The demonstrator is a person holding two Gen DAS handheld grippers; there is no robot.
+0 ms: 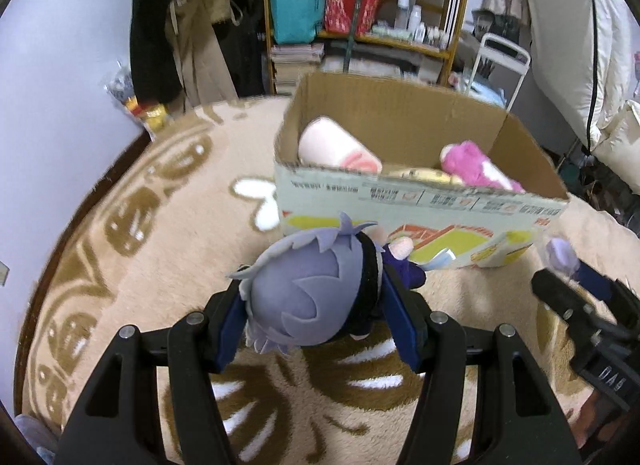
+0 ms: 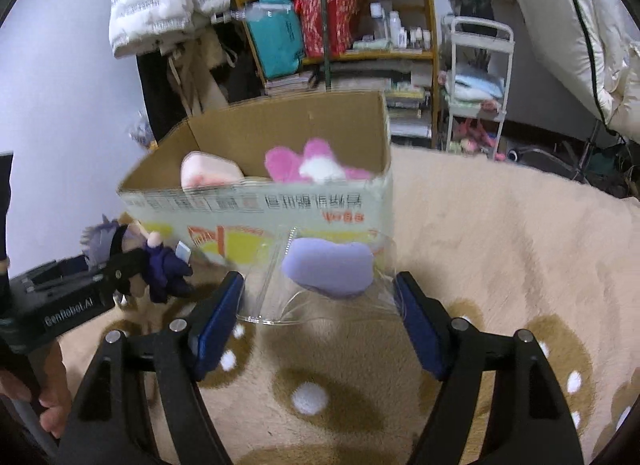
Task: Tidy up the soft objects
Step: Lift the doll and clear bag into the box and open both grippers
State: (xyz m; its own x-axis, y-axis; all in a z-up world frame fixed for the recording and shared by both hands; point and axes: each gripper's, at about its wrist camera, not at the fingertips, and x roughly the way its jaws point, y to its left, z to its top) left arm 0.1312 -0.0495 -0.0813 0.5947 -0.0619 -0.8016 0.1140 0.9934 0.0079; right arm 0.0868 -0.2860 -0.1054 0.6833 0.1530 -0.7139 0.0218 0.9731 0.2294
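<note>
My left gripper (image 1: 316, 305) is shut on a plush doll with lavender hair and dark clothes (image 1: 304, 297), held above the rug in front of the cardboard box (image 1: 420, 205). The doll also shows in the right wrist view (image 2: 132, 253). My right gripper (image 2: 320, 289) is shut on a clear plastic bag holding a lavender soft pad (image 2: 328, 265), close to the box front (image 2: 260, 221). Inside the box lie a pink plush (image 2: 312, 165) and a cream and pink plush (image 1: 336, 145).
A beige rug with brown and white patterns (image 1: 140, 245) covers the floor. Behind the box stand a wooden shelf with bags and bottles (image 1: 360, 13), hanging coats (image 1: 188, 45) and a white cart (image 2: 476, 85). White bedding (image 1: 600, 65) hangs at the right.
</note>
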